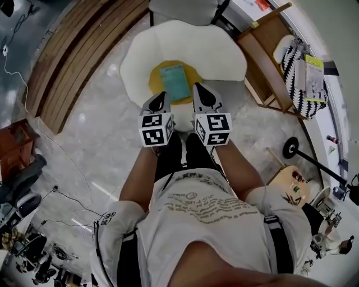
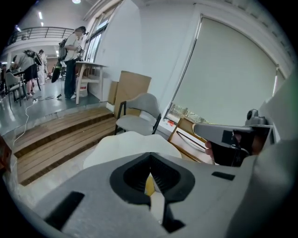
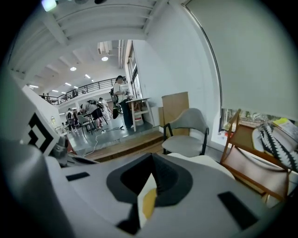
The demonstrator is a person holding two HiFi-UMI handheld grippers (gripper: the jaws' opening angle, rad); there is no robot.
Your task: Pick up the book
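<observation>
Left gripper point(image 1: 162, 95) and right gripper point(image 1: 198, 87) sit mid-frame, both with jaws pressed together and empty. They flank the teal book point(image 1: 174, 82) on the white table point(image 1: 168, 39).

1. My landmark is the white table point(image 1: 224, 50). Its top is open from above, bare white around the book point(image 1: 175, 81).
2. Beyond the table: I see a grey chair point(image 1: 179, 10) close to the far edge.
3. Right of the table: wooden rack point(image 1: 263, 61), just beside.
4. Left of the table: open floor point(image 1: 101, 112), then wooden steps point(image 1: 73, 56).
</observation>
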